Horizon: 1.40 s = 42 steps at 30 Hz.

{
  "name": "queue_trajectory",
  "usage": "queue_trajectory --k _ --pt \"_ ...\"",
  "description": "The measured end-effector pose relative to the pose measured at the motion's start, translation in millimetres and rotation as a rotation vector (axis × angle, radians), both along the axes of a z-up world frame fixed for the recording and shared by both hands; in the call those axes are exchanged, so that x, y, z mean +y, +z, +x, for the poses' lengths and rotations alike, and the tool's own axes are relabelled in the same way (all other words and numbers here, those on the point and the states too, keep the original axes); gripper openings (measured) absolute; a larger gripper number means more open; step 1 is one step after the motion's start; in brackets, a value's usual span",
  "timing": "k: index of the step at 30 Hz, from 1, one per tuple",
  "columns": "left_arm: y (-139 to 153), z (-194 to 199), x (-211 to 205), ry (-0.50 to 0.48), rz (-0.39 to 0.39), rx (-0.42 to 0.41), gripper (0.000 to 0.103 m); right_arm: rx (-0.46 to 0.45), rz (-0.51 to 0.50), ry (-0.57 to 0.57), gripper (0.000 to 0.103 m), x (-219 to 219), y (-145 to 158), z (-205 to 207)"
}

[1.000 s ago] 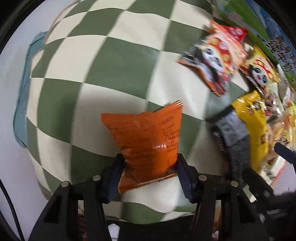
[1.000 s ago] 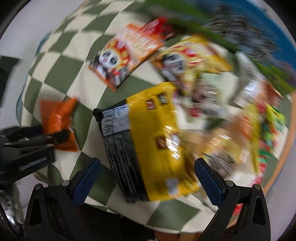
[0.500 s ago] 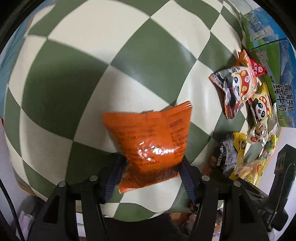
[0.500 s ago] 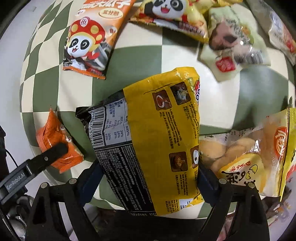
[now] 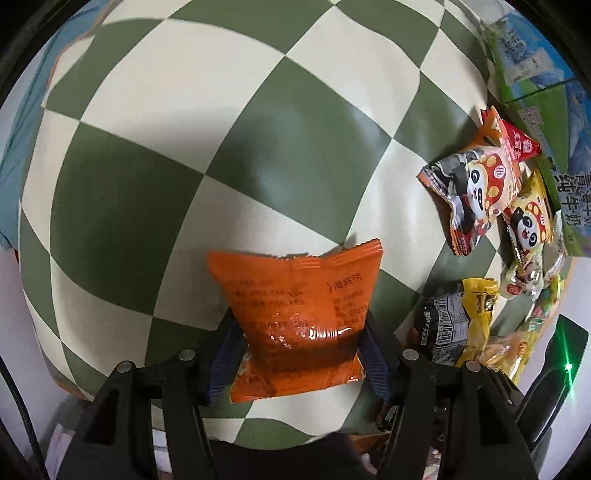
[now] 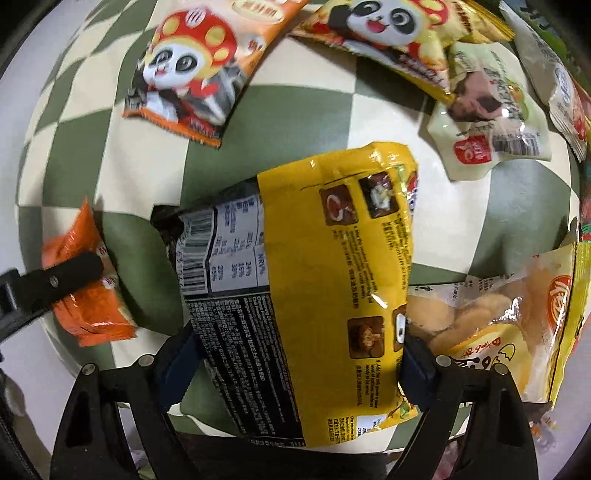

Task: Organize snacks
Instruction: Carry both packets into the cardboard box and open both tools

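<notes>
My left gripper (image 5: 297, 354) is shut on an orange snack packet (image 5: 295, 306), held over the green-and-cream checkered cloth (image 5: 258, 147). The same orange packet (image 6: 86, 295) shows at the left of the right wrist view, with a left fingertip (image 6: 77, 267) across it. My right gripper (image 6: 295, 350) is shut on a large yellow-and-black noodle packet (image 6: 314, 280), its pads against both sides. That packet (image 5: 458, 317) shows at the right of the left wrist view.
Two panda snack packets (image 6: 192, 70) (image 6: 391, 29) lie beyond the yellow packet. A pale green packet (image 6: 487, 125) lies at upper right and a bag of yellow puffs (image 6: 509, 325) at right. A green-blue milk carton box (image 5: 546, 122) stands at the far right.
Both grippers have come nearer the cloth. The right gripper's pads closed in onto the yellow packet. The left gripper keeps hold of the orange packet.
</notes>
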State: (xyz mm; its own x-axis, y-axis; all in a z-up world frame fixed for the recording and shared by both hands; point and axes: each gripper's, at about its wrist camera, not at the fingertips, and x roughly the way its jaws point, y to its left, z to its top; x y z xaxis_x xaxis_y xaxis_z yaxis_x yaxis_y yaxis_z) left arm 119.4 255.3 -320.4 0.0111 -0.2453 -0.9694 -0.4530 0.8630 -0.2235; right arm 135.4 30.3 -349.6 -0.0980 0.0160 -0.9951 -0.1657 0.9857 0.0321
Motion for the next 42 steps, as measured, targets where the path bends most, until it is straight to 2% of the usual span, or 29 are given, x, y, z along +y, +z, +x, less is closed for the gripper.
queue_trajectory --k 5,10,16,18,19,21,23,28,30,33,35,39,42 --pt "5 3 -16 -0.080 0.075 -0.048 0.043 -0.037 -0.023 0.002 0.089 13 -7 -10" --pt "25 1 -24 -0.124 0.124 -0.097 0.041 -0.092 0.037 -0.021 0.088 -1 26 -23" --pt "59 -10 -20 -0.134 0.135 -0.179 0.041 -0.136 0.197 -0.109 0.088 -36 76 -20" --pt "73 -14 -21 -0.128 0.122 -0.213 0.041 -0.155 0.252 -0.134 0.088 -50 100 -18" --pt "88 -8 -27 -0.125 0.115 -0.233 0.041 -0.165 0.275 -0.142 0.088 -57 121 -12" --pt "131 24 -65 -0.123 0.101 -0.284 0.041 -0.193 0.320 -0.160 0.088 -74 163 3" --pt "162 34 -80 -0.132 0.084 -0.345 0.041 -0.230 0.362 -0.170 0.088 -86 196 20" --pt "229 106 -124 -0.202 0.062 -0.467 0.041 -0.336 0.418 -0.171 0.088 -115 279 73" --pt "241 153 -146 -0.256 0.074 -0.483 0.041 -0.377 0.405 -0.178 0.089 -129 302 105" --pt "248 219 -172 -0.304 0.081 -0.474 0.041 -0.413 0.336 -0.179 0.089 -126 301 172" --pt "241 262 -185 -0.327 0.074 -0.451 0.041 -0.391 0.286 -0.191 0.089 -136 292 211" --pt "204 333 -209 -0.371 0.102 -0.364 0.041 -0.340 0.192 -0.212 0.089 -155 261 278" --pt "175 366 -224 -0.394 0.094 -0.296 0.041 -0.289 0.133 -0.223 0.089 -165 231 310"
